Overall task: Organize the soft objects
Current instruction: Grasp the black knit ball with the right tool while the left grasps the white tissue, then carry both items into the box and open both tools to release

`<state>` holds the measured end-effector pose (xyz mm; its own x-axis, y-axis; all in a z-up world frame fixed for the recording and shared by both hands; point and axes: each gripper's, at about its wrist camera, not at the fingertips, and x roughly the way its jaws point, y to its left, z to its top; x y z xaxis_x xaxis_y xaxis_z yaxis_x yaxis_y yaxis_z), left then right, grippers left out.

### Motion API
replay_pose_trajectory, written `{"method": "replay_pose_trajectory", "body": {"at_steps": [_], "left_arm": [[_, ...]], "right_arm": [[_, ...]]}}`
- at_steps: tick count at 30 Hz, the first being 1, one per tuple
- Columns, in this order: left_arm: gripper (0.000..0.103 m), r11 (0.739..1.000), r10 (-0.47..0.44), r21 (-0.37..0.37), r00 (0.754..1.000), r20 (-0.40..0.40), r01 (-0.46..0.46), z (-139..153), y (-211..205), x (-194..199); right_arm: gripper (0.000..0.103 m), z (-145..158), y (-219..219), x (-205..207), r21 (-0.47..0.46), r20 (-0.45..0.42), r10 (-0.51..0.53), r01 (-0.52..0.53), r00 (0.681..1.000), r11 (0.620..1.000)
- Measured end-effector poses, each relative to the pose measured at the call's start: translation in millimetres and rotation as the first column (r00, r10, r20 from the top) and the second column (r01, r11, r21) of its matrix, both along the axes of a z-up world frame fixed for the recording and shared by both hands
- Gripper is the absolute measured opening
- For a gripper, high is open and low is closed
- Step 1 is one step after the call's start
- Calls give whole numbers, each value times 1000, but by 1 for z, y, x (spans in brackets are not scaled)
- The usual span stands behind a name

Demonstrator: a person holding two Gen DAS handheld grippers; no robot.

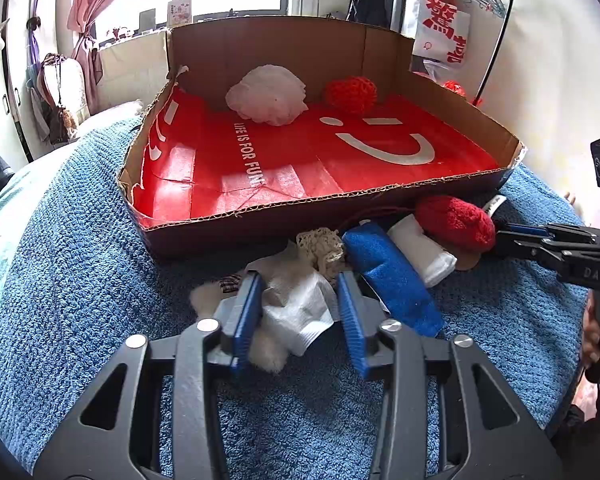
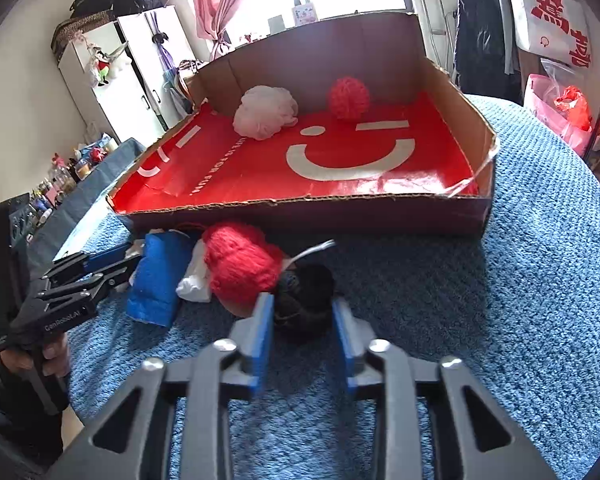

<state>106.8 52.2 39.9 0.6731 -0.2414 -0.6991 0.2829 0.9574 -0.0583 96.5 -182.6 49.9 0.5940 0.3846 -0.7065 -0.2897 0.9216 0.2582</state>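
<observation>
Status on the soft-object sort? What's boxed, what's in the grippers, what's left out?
Done: a white puff and a red yarn ball sit inside the cardboard box.

In hand: the left gripper is closed on a white cloth; the right gripper is closed on a black soft item.

Left on the blue towel: blue sponge, white roll, red knitted piece, beige lace bundle.

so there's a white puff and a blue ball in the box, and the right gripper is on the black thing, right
Not quite: the ball in the box is red, not blue, as the right wrist view shows. The white puff lies beside it, and the right gripper is on the black thing.
</observation>
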Motion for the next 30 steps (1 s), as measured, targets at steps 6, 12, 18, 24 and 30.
{"method": "replay_pose_trajectory", "body": {"at_steps": [6,12,18,24,30], "left_arm": [[24,1000,-5,16,1000,12,4,2,1,-6],[24,1000,-14,2,999,36,14,13,3,-14],[24,999,-35,-8,996,76,36,25,0,-22],[24,999,-43,-9,996,83,44,28,-2,-26],[24,999,-39,-14,994,106,41,36,0,-27]], "right_arm": [[26,8,-7,-8,0,56,-26,27,998,1000],[26,23,-14,-14,11,108,-47,46,993,999],[26,27,-16,-15,16,118,-52,50,992,999],[26,30,-18,-21,16,128,-56,55,990,998],[26,41,-21,-20,19,156,-61,59,986,998]]}}
